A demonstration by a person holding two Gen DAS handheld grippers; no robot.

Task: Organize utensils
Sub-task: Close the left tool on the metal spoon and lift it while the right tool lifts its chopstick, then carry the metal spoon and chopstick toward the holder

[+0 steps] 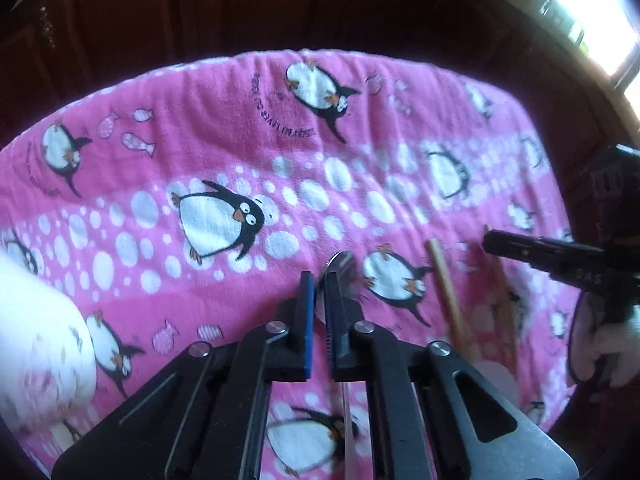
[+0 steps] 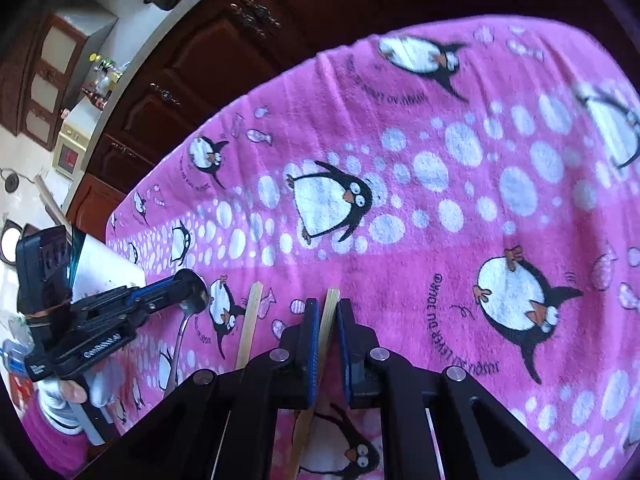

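So you've got both grippers down on the pink penguin towel (image 1: 240, 120) that covers the counter, and each one is lined up on its own utensil. Your left gripper (image 1: 319, 300) has its jaws narrowed around the spoon (image 1: 340, 268), bowl poking out past the tips and the handle running back under the tool. I can't tell for sure that the pads are actually pinching it, there's a sliver of gap on one side. Your right gripper (image 2: 328, 320) is straddling one wooden chopstick (image 2: 330, 312), jaws narrow but with visible space on the right side, so not clamped yet by the look of it. The second chopstick (image 2: 250, 320) lies just beside it toward the spoon, roughly parallel.

All three pieces sit near your edge of the counter. Over at the left edge there's a white cup-like thing (image 1: 44, 340), blurry, possibly where stuff goes, though I'm guessing.

Looks like the pickup step to me. Next you'd want to close fully on both before lifting, and keep that chopstick centred in the pads, thin sticks love to roll out.
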